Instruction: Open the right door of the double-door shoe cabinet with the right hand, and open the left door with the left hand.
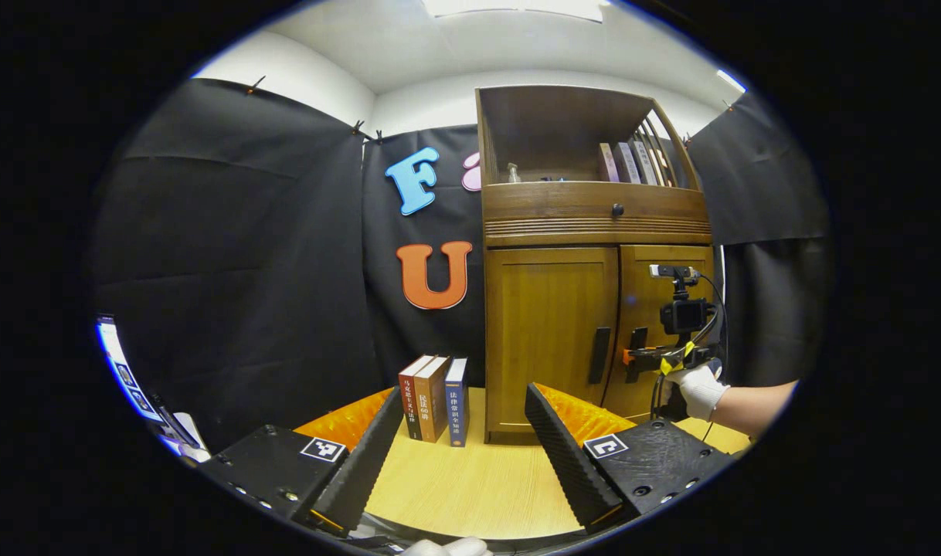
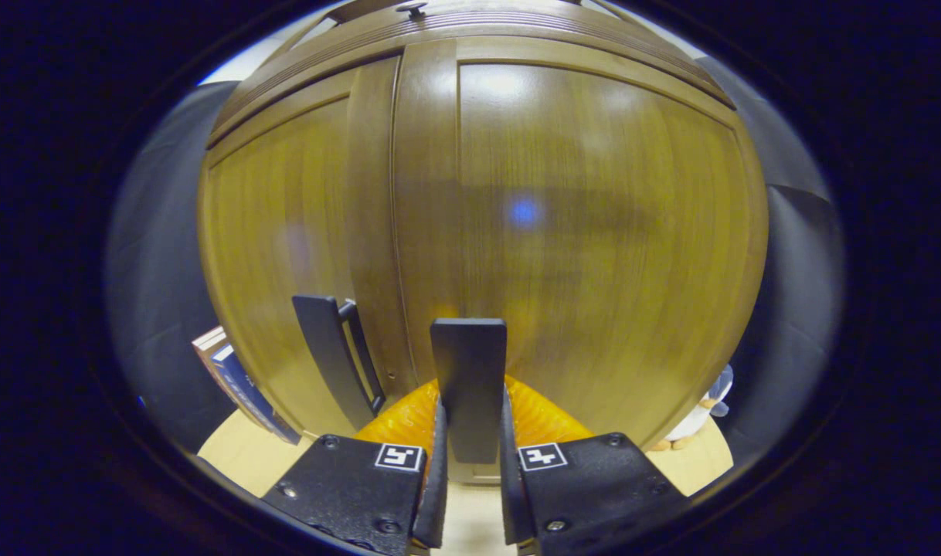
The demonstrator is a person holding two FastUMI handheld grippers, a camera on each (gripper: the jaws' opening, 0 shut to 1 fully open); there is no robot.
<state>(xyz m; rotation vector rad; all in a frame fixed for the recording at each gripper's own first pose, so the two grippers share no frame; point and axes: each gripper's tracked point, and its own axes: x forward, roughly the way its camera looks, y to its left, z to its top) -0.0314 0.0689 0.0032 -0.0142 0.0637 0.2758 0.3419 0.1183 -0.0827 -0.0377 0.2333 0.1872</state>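
In the right gripper view, the right hand-held gripper (image 2: 470, 432) pinches the black upright handle of the right door (image 2: 469, 386) between its two fingers, the handle's lower end hidden between the finger pads, its long axis vertical. Just left of it, the left door's handle (image 2: 335, 359) stands upright too, with both doors closed and flush. In the left gripper view the left hand-held gripper (image 1: 467, 440) hangs spread wide over the table (image 1: 470, 494), well short of the shoe cabinet (image 1: 594, 255), past three upright books (image 1: 436, 398); farther off, a gloved hand (image 1: 698, 390) holds the other gripper at the right door, the grip too small to make out there.
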